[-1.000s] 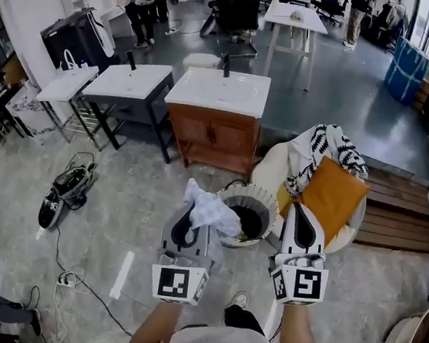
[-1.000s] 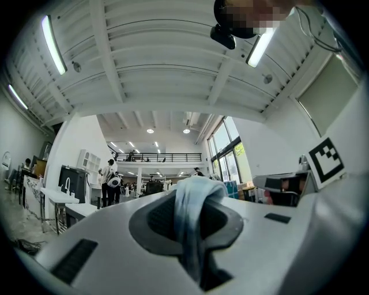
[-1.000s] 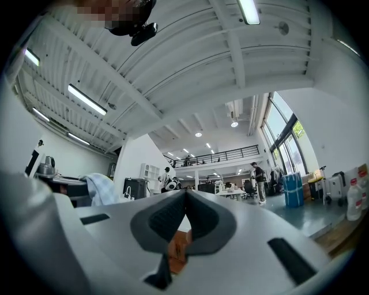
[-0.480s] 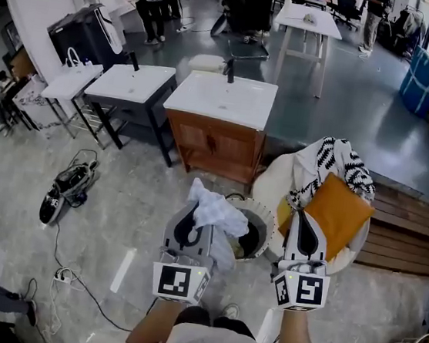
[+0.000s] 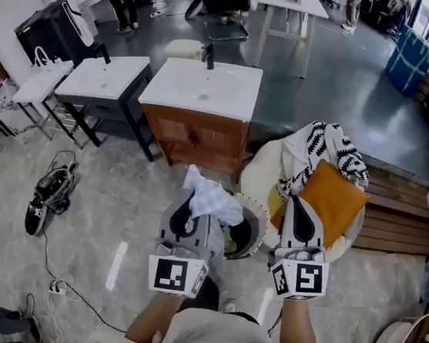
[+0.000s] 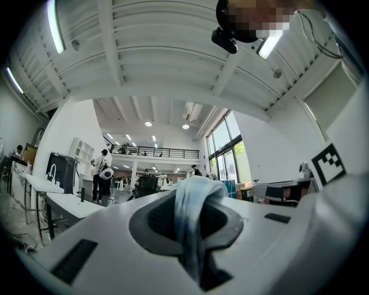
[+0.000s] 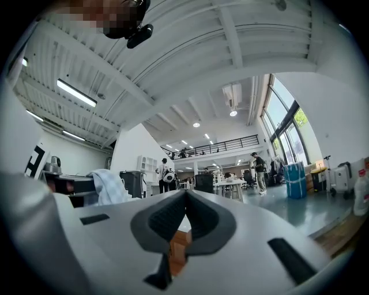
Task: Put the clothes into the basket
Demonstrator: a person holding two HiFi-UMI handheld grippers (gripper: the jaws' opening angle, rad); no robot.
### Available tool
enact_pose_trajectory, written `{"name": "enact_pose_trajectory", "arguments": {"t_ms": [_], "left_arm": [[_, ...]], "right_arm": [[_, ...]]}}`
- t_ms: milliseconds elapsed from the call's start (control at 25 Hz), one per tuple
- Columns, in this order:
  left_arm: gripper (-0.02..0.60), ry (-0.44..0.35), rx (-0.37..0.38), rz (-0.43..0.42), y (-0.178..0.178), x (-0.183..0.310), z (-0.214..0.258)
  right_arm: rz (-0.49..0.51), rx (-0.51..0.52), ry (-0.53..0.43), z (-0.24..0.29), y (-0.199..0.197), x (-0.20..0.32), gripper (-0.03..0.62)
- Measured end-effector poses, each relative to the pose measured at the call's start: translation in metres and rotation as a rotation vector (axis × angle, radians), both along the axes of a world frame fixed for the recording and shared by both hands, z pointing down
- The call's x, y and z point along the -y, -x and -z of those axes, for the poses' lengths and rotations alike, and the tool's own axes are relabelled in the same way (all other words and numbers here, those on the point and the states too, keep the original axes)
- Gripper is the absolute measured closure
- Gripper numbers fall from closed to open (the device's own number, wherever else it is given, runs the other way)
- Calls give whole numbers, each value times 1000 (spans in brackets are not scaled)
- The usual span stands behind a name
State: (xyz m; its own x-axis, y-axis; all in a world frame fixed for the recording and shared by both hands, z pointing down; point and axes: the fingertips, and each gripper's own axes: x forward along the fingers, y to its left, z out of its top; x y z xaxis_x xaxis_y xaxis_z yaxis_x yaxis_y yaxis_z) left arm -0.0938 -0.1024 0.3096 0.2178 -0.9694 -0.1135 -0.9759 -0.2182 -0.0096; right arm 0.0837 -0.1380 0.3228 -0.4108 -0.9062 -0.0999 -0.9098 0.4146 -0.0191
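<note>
A: Left gripper view: what is caught in there?
B: A pale blue-white garment (image 6: 195,216), pinched between the jaws of the left gripper (image 6: 193,187). The pads press on it from both sides, and the fabric bunches up past the tips.
A: Where does it hang?
B: In the head view it spills ahead of those jaws and overlaps the near-left rim of the round slatted basket (image 5: 261,225). Whether it touches the rim I cannot tell.
A: And the basket itself?
B: Just ahead and to the right of the left jaws, between the two grippers, dark inside.
A: The right gripper (image 7: 185,195)?
B: Its jaws are pressed together at the tips, with nothing pinched between them.
A: What lies past them?
B: An orange cushion (image 5: 334,199) just beyond the right jaws, on a cream beanbag (image 5: 260,168), with a black-and-white patterned cloth (image 5: 322,150) farther on. A wooden vanity cabinet (image 5: 199,135) with a white sink top stands well ahead of the left jaws.
</note>
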Motion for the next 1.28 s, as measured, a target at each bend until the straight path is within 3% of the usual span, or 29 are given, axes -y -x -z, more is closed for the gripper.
{"name": "enact_pose_trajectory", "arguments": {"t_ms": [400,760,1040,1280], "left_arm": [[532,79,-10,-156,18,83,-54],[532,202,-16,-247,23,118,-132],[532,307,-50,-268,-5,144,-197],[532,381,-45,-229,-35,174,-242]], "right_arm": [[-66,-79,84,-34,47,73,606],[-96,-118,194,-84,66,107,606],[-81,-110,270,-122,37,128,606],[-53,-108,340,-161,-3,140,606]]}}
